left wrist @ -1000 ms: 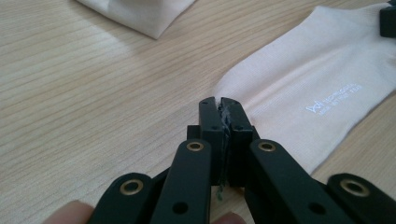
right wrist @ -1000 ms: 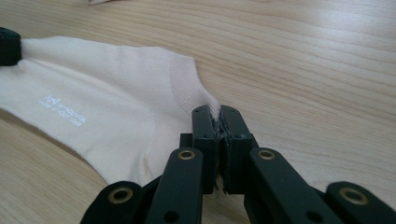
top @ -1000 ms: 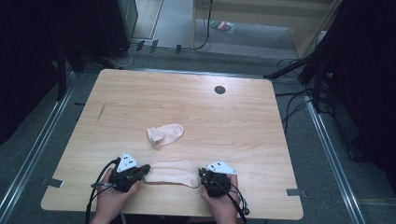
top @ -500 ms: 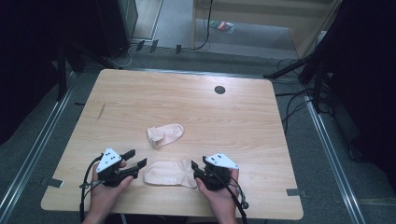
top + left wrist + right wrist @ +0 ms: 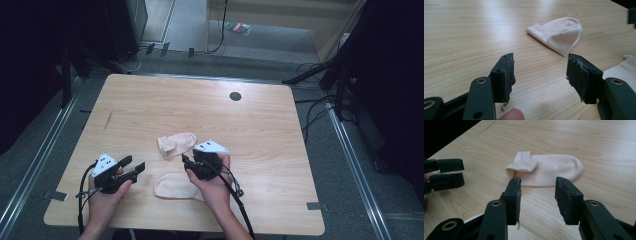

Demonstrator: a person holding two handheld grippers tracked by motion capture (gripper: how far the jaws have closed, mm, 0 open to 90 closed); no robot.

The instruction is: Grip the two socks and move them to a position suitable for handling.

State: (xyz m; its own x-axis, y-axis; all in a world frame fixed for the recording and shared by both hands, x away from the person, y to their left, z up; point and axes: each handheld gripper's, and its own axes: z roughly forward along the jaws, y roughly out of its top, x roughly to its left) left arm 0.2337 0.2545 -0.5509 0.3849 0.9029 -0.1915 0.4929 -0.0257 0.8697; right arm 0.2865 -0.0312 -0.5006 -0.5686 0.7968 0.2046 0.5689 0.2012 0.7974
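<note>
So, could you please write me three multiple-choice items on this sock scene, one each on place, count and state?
1. Where does the far pale pink folded sock lie?
A. near the middle of the light wooden table
B. on the floor
C. at the table's far edge

2. How many socks are on the table?
A. one
B. two
C. four

3. How stand the jaws of the left hand-held gripper?
A. shut on a sock
B. shut on nothing
C. apart, holding nothing

Answers: 1 A, the high view shows it mid-table; 2 B, a second near pale pink sock lies beside the right hand-held gripper; 3 C, bare wood shows between the jaws.
</note>
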